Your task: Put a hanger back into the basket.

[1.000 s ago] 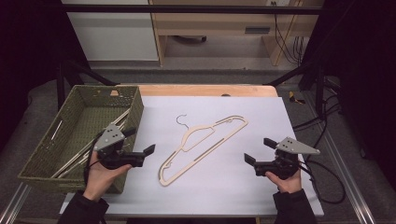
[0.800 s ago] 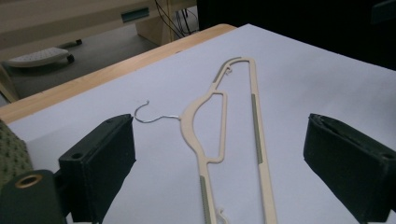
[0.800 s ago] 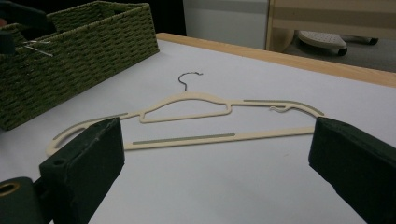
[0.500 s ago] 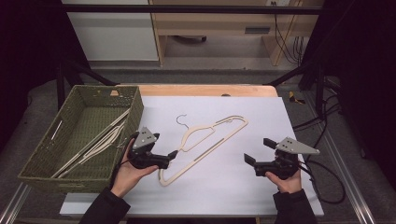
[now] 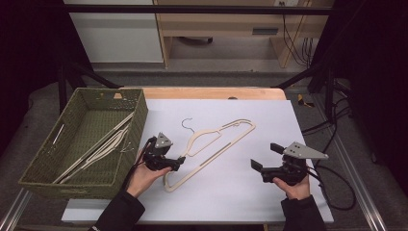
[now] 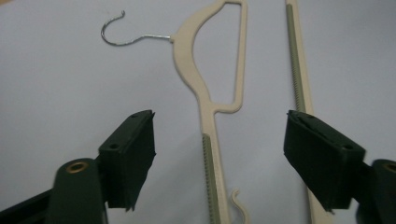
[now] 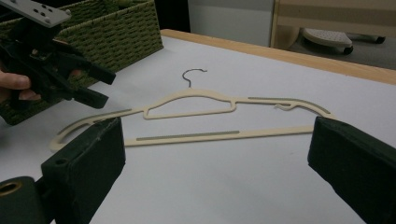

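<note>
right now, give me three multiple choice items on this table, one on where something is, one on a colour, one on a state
1. Where does the woven basket sit on the table?
A. on the person's left side
B. on the person's right side
C. in the middle, under the hanger

2. What colour is the hanger lying on the white sheet?
A. black
B. cream, with a metal hook
C. red

3. How do the jaws of the left gripper stand?
A. shut on the hanger
B. shut on nothing
C. open, on either side of one hanger arm

Answers:
1. A: the high view shows the basket at the left edge, beside the left gripper.
2. B: both gripper views show a cream body and a thin wire hook.
3. C: the left gripper view shows wide-apart jaws with the hanger's arm lying between them, untouched.
</note>
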`<state>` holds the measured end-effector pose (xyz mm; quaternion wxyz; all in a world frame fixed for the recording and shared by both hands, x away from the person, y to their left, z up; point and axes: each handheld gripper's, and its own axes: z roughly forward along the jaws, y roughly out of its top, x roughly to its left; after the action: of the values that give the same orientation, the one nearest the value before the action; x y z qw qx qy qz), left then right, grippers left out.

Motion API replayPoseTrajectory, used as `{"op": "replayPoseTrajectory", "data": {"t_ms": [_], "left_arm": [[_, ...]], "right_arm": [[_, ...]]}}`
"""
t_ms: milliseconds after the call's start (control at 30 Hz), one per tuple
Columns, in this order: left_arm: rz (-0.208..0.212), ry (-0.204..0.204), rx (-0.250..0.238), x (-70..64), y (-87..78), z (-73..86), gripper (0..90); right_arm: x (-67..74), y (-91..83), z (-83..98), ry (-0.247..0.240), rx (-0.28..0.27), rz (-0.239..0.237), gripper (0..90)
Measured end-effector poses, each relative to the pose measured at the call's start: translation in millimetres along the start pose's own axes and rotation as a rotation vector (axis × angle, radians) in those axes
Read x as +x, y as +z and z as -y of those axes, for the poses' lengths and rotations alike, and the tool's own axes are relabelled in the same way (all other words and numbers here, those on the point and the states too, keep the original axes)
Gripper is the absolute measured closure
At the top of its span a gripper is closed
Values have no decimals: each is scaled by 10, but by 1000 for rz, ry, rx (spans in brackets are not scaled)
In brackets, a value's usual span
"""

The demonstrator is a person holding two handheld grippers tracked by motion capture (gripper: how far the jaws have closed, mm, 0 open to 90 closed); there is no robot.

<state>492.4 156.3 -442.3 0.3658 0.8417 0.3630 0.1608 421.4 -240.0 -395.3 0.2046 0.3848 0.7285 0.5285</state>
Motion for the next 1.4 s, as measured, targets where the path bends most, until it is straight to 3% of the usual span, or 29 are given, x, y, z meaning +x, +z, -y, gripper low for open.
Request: {"op": "replayPoseTrajectory", "data": {"t_ms": [200,500,733,767,867,1000,1400], "left_arm": [[-2,35,78,-2,133,69,438],[-21,51,121,-27,237,134,589],[1,-18,138,-9,243,130,672],[7,-42,140,6,244,128,679],[-4,-80,142,28,242,128,749],[-26,-56,157,-16,241,117,776],[-48,-29,139,-71,229,125,792]], "right_arm": [[3,19,5,-3,5,-2,47],[9,20,5,-3,8,-4,48],[23,37,0,-7,13,-3,48],[24,42,1,-9,14,-4,48],[38,64,0,-13,21,-9,48],[58,118,3,-19,33,-16,47],[93,246,-7,-26,56,-38,48]]}}
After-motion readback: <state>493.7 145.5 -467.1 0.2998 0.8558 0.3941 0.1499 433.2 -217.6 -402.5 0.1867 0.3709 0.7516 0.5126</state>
